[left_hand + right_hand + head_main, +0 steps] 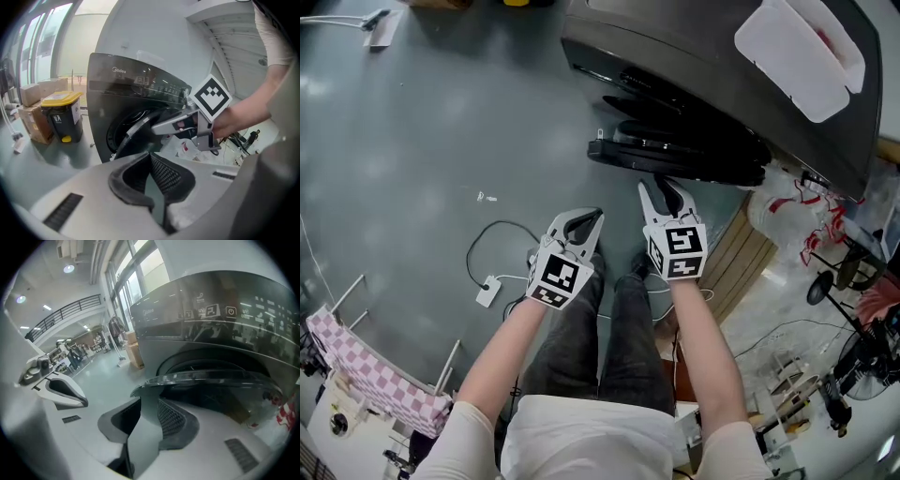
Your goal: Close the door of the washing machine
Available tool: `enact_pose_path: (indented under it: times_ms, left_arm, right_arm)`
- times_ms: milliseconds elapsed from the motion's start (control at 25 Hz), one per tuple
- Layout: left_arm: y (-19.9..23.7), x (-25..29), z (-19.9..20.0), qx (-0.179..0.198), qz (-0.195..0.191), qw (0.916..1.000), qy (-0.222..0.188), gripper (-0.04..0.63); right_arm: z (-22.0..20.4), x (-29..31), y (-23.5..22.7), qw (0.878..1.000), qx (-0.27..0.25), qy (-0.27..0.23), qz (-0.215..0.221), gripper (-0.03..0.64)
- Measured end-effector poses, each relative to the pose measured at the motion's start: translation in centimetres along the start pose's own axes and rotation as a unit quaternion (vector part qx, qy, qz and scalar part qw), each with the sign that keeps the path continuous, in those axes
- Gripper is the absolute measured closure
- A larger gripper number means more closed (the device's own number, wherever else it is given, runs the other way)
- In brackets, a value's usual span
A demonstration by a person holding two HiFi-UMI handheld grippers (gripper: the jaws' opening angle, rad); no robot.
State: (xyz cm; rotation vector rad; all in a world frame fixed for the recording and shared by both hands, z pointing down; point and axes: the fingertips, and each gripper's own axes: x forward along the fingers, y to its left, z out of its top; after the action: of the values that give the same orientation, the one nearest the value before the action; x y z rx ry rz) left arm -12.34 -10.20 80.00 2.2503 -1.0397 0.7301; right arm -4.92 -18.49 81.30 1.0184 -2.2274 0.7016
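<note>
Door (675, 157) open, jutting from washing machine (675, 47); right claw (665, 188) released beside it, left claw (589, 219) released

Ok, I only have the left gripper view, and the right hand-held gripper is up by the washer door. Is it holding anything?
Observer: No. The right gripper view shows the right hand-held gripper with jaws apart and nothing between them; the door rim is just ahead.
Operator: Where on the door is it?
Observer: In the head view its tips are about midway along the door's outer face; contact I can't tell.
Operator: Anything underfoot?
Observer: A corded white plug lies on the floor to the person's left.
</note>
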Motion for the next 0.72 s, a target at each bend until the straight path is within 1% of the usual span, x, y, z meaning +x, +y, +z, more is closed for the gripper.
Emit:
enact_pose_path:
  times_ms: [120, 320, 480, 560, 640, 720]
  left_arm:
    - [0.6, 0.9, 0.8, -0.007, 0.009, 0.9999, -0.005, 0.586]
    - [2.3, 1.5, 2.6, -0.001, 0.017, 0.9998, -0.007, 0.586]
    - [3.4, 1.5, 3.6, 0.001, 0.022, 0.9997, -0.014, 0.586]
    - [3.9, 1.5, 4.0, -0.001, 0.025, 0.9995, -0.019, 0.586]
    - [4.3, 1.5, 4.2, -0.002, 0.025, 0.9994, -0.023, 0.586]
    - [4.7, 1.6, 4.1, -0.004, 0.026, 0.9994, -0.023, 0.586]
  right_arm:
    - [1.3, 1.1, -1.2, 1.000, -0.007, -0.010, -0.006, 0.485]
    - [3.9, 2.7, -2.7, 0.999, -0.026, -0.030, -0.024, 0.487]
    - [5.0, 3.6, -4.2, 0.997, -0.005, -0.043, -0.059, 0.507]
    - [5.2, 4.1, -4.6, 0.996, 0.005, -0.046, -0.074, 0.545]
    - [5.2, 4.6, -4.8, 0.995, 0.009, -0.049, -0.088, 0.550]
    - [5.2, 5.0, -4.9, 0.994, 0.017, -0.050, -0.096, 0.576]
